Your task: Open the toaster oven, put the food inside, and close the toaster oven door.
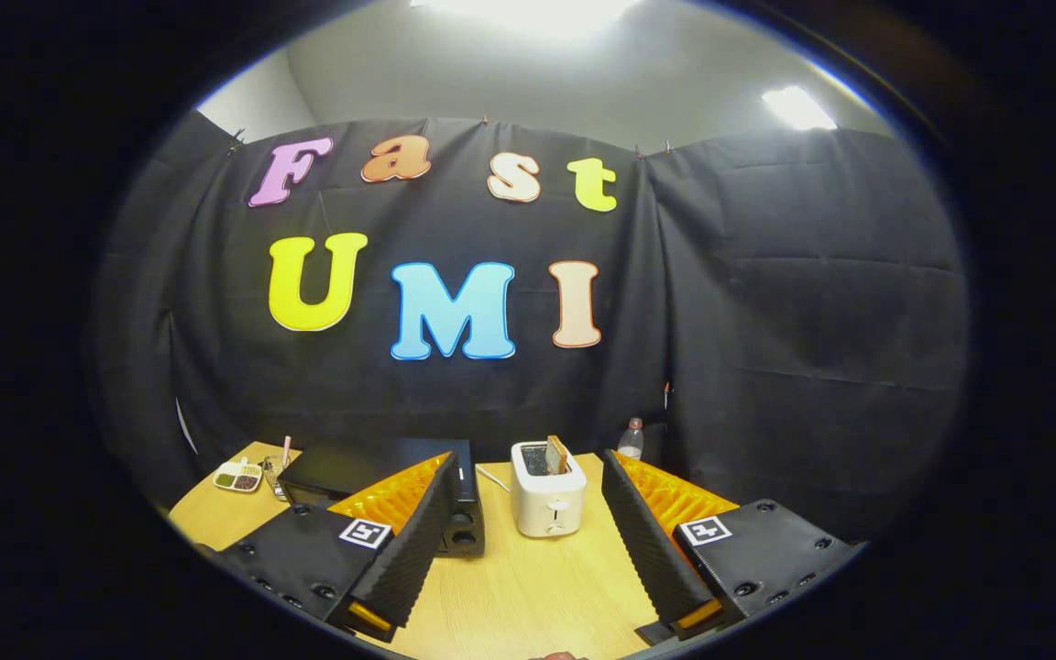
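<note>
we see our gripper (528,541) held above the wooden table (528,596), its two fingers spread wide apart with nothing between them but bare tabletop and, farther on, the appliances. neither finger touches anything.

the black toaster oven (381,472) sits ahead of the left finger and is partly hidden behind it. its long axis runs sideways across our line of sight, and its front, with two round knobs (462,530) stacked at its right end, faces back toward us. we cannot tell from here whether its door is open, since the finger covers most of the front.

just right of the oven, between the two fingers and beyond their tips, stands a white pop-up toaster (544,500). a slice of toast (556,455) stands upright on edge in its slot, poking above the top and leaning slightly.

beyond the right finger, near the booth wall, stands a small clear bottle (631,440). far off to the left of the oven lies a small divided dish (237,476) with dark bits in its compartments.
</note>
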Motion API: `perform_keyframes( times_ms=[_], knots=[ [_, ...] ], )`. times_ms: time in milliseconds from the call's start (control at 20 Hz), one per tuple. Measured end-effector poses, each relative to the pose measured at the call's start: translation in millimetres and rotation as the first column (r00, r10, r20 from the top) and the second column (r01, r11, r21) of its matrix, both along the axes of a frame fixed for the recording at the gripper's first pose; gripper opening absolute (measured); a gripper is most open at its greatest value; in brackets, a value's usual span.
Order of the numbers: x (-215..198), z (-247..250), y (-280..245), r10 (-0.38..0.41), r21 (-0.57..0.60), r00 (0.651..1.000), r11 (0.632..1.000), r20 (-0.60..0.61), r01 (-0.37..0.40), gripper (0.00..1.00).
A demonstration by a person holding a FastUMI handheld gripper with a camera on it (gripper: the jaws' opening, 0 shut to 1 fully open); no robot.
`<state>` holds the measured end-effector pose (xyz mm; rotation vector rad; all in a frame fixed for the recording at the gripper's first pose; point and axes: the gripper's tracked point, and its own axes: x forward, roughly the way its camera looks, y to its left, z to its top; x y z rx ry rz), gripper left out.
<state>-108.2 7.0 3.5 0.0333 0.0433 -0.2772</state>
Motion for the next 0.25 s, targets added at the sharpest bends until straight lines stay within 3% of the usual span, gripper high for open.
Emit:
perform_keyframes(
  times_ms=[250],
  knots=[
    [16,9,9,0.017,0.051,1.0,0.999,0.019,-0.018,0.98]
  ],
)
